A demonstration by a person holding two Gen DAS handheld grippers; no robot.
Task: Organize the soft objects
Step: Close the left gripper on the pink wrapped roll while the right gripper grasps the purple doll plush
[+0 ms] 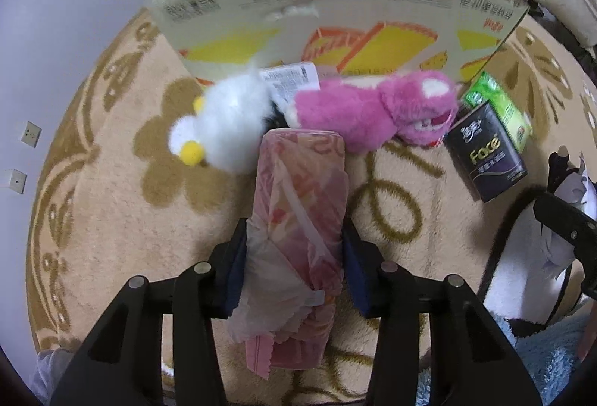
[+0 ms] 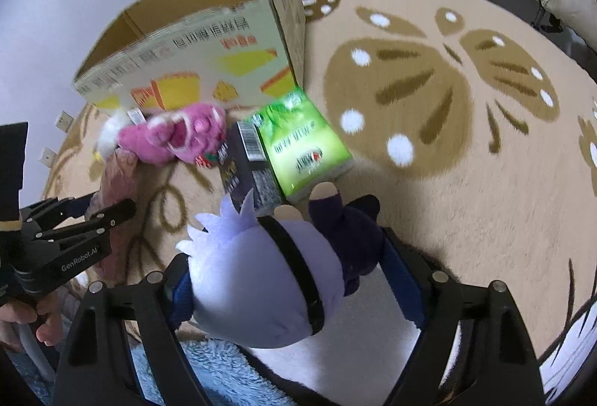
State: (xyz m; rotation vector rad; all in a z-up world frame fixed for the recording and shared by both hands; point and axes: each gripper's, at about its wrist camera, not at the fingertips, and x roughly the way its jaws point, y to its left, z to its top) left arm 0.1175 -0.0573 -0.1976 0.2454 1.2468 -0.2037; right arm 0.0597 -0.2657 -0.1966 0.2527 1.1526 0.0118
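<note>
On my left wrist view, going left to right across the patterned carpet (image 1: 112, 219), I see a white plush with yellow tips (image 1: 224, 130), then a pink plush toy (image 1: 358, 111) lying on its side, both just in front of the open cardboard box (image 1: 335, 18). Right of the pink toy stand a black tissue pack (image 1: 485, 156) and a green tissue pack (image 1: 500, 103), touching each other. These sit between my grippers and the box. My left gripper (image 1: 294, 256) is clamped on a pink wrapped bundle (image 1: 302, 197), blue pads pressing both sides; its far end nearly meets the two plush toys. On the right wrist view, my right gripper (image 2: 291, 256) grips a pale purple plush doll (image 2: 261, 279) with dark limbs, held just short of the tissue packs, above a light blue fleece (image 2: 212, 368).
</note>
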